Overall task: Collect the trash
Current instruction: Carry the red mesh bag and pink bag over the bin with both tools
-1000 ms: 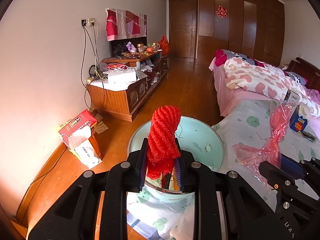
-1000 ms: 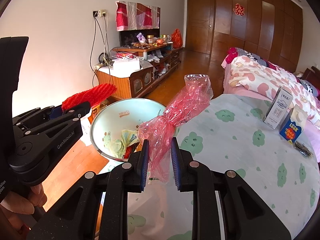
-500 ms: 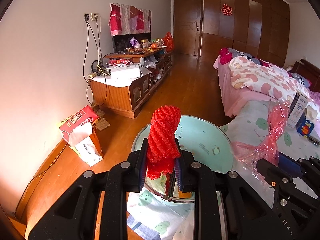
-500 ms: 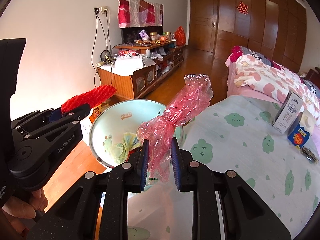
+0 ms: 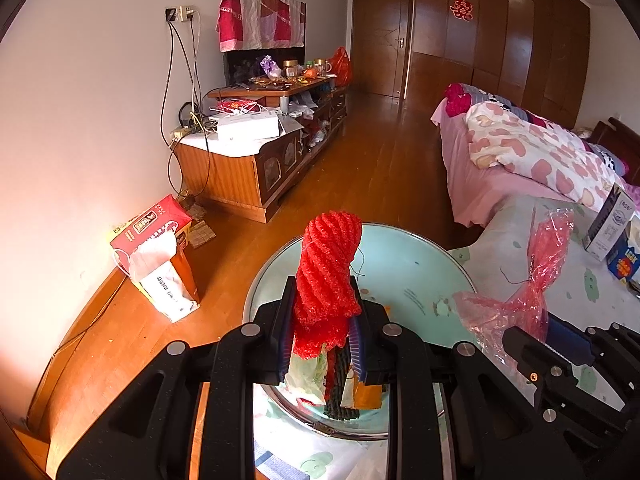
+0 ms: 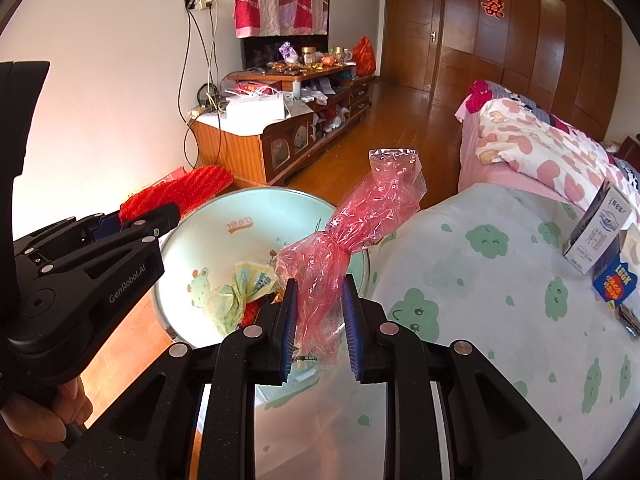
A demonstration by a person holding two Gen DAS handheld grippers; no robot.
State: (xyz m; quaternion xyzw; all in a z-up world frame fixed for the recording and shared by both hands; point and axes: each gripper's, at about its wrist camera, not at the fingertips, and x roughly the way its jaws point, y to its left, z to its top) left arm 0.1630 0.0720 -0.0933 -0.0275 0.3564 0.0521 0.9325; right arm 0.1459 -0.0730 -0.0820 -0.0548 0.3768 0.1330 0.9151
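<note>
Bedroom, basin (image 5: 420, 272) at the near tabletop (image 6: 500, 320) edge. Both hands have sunk toward it: my left fingers (image 5: 322, 332) pinch red netting (image 5: 328, 264), my right fingers (image 6: 320, 324) pinch pink wrap (image 6: 360, 224), both above the basin, ready to drop.

A plain white wall (image 5: 80, 128) runs down the left side, warm light glowing along its lower part. A wall socket (image 5: 182, 13) high on it feeds several dark hanging cables (image 5: 172, 92). Below stands a low wooden media cabinet (image 5: 256, 168) cluttered with jars, papers and a white box (image 5: 248, 126), with a dark screen half draped in a red and white patchwork cloth (image 5: 260, 20). The glossy brown wooden plank floor (image 5: 372, 160) stretches to a dark wooden door (image 5: 380, 36) and a wall of dark wooden wardrobe panels (image 5: 520, 44) bearing a red paper cut-out ornament (image 5: 462, 7). On the right is a bed with a pink sheet and a white quilt with pink hearts (image 5: 532, 148).
</note>
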